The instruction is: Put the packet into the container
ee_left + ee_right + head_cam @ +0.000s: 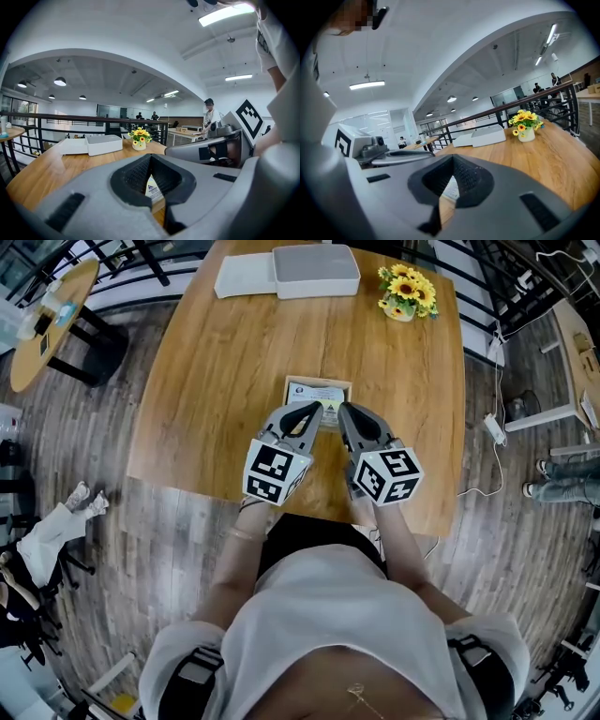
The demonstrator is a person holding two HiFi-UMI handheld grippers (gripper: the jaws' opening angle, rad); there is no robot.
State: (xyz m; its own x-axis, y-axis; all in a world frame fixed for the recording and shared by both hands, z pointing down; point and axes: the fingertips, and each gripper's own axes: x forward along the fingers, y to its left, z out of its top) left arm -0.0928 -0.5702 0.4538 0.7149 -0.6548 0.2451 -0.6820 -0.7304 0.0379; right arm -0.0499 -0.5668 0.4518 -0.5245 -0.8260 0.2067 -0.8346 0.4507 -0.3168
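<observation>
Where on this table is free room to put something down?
Free: the bare wood between the packet and the box, and the left side of the table. Crowded: near middle, where left claw and right claw meet the packet; flowers take the far right corner.

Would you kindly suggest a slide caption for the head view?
Left tool and right tool, both shut, at the packet's near edge; container stands across the table.

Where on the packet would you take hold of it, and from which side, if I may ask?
Probably its near edge, coming in low from the person's side. The packet lies flat and thin on the table, so only an edge can be pinched, and that one faces the left gripper and right gripper, both shut.
</observation>
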